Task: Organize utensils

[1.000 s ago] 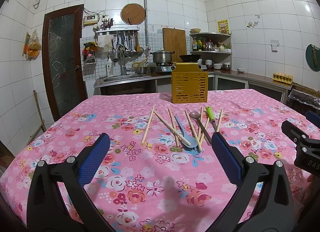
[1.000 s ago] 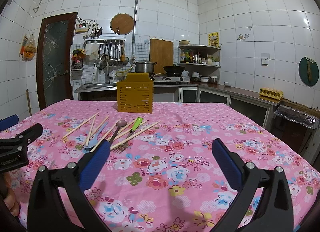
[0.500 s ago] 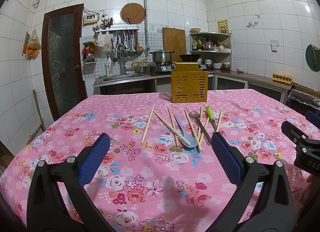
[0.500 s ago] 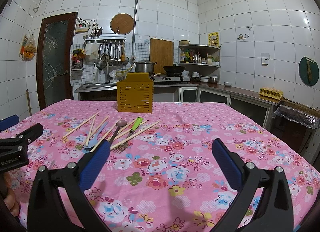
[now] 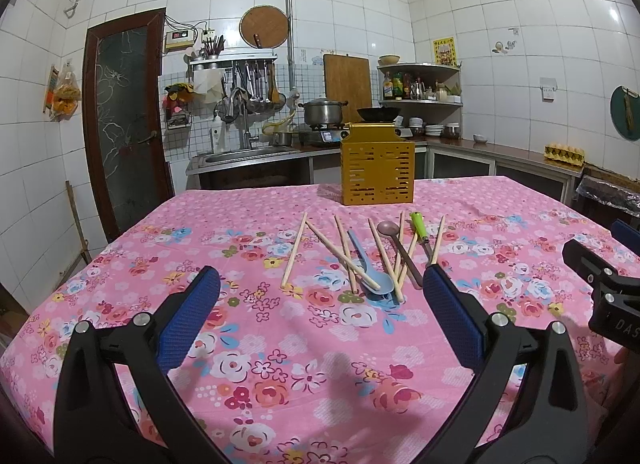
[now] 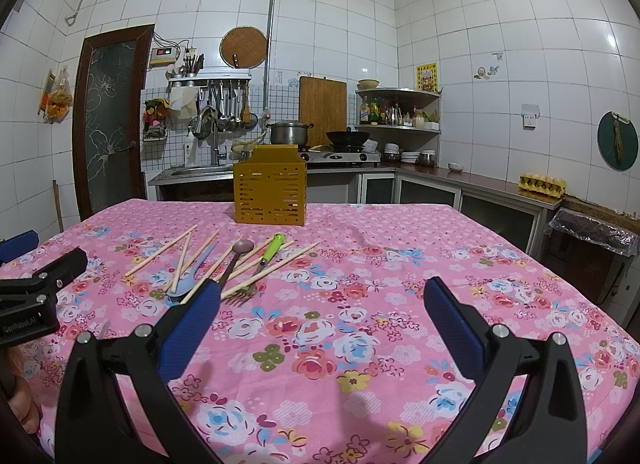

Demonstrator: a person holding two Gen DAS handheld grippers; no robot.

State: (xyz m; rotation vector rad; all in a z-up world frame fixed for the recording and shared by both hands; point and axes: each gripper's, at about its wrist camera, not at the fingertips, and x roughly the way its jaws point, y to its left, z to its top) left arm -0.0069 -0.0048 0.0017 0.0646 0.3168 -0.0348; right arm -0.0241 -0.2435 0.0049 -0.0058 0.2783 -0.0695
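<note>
A: Where's our stuff? We've got the left hand-held gripper (image 5: 320, 300) spread wide, nothing in it, over the pink floral tabletop (image 5: 256, 344).

B: Same w/ our right hand-held gripper (image 6: 322, 302): wide apart, empty. Utensils lie loose mid-tabletop: chopsticks (image 5: 295, 249) crisscrossed, blue spoon (image 5: 370, 269) under a few, brown spoon (image 5: 394, 242), green-handled fork (image 6: 266, 258).

A: And the yellow slotted holder (image 5: 377, 169)?

B: Upright just behind the pile, not touching it.
</note>
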